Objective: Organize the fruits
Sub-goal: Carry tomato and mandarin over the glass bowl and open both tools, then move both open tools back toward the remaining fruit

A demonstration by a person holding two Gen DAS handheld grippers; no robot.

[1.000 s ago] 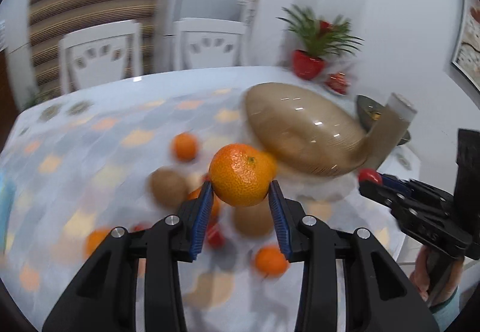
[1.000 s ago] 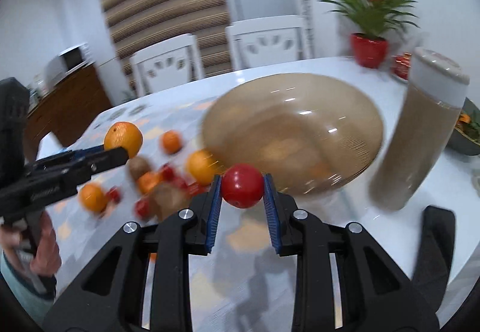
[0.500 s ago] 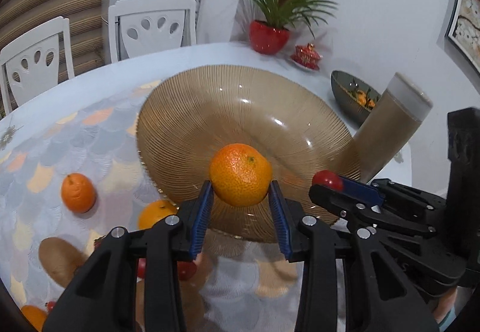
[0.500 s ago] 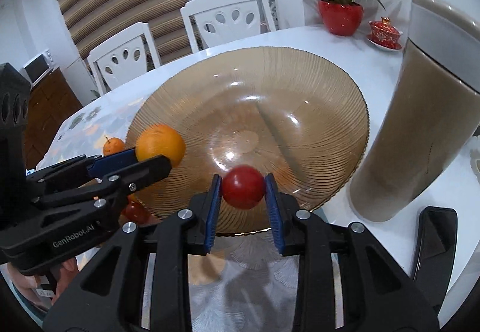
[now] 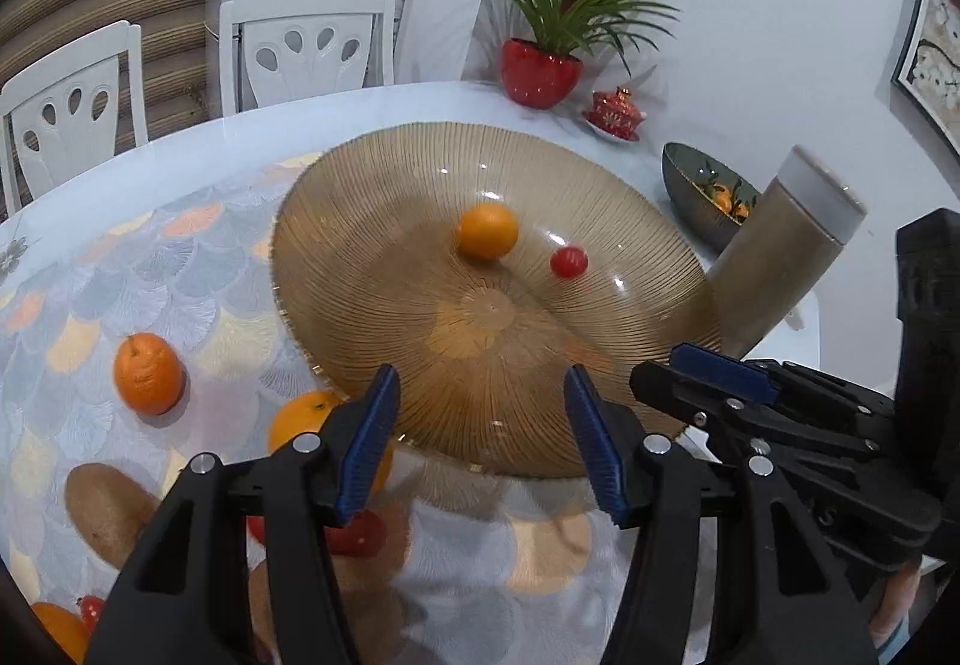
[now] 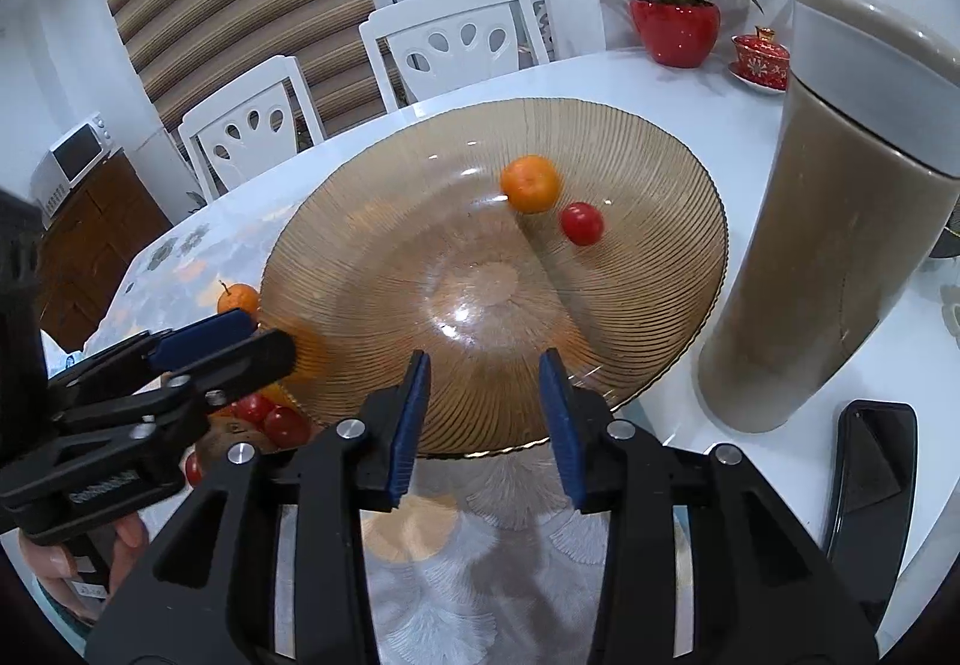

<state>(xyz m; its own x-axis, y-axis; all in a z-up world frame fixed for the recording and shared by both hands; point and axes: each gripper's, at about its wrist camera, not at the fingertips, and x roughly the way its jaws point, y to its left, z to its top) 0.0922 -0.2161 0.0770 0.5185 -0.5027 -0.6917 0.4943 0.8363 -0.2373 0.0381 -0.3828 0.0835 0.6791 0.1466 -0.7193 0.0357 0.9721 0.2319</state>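
1. You are holding both tongs over the near rim of the ribbed amber glass bowl (image 5: 372, 269); the left tongs (image 5: 480, 431) are gaping and gripping nothing, and the right tongs (image 6: 483, 413) are likewise spread and bare.

2. A mandarin (image 5: 486, 231) and a small red tomato (image 5: 569, 262) are lying just beside each other on the bowl's far slope, ahead of both tongs; both are looking a little blurred, so they may be rolling.

3. The fruit left to sort is lying on the patterned desk (image 5: 90, 269) to the left of the bowl: a stemmed orange (image 5: 148, 374) standing apart, a second orange (image 5: 300, 419) tucked against the bowl's rim beside the left tongs' left finger, a brown kiwi (image 5: 99, 521) nearer you, and a red tomato (image 5: 360, 536) showing under that same finger.

4. Judging from this, your left hand is the nearer one: the pile is sitting below and to the left of its tongs, while the right tongs would have to cross over the left tool (image 6: 138, 383) to reach it.

5. The round fruit is offering no long axis to line up on; the kiwi's is running diagonally from far-left to near-right.

6. A tall beige canister (image 6: 840, 245) is standing right of the bowl, clear of the pile.
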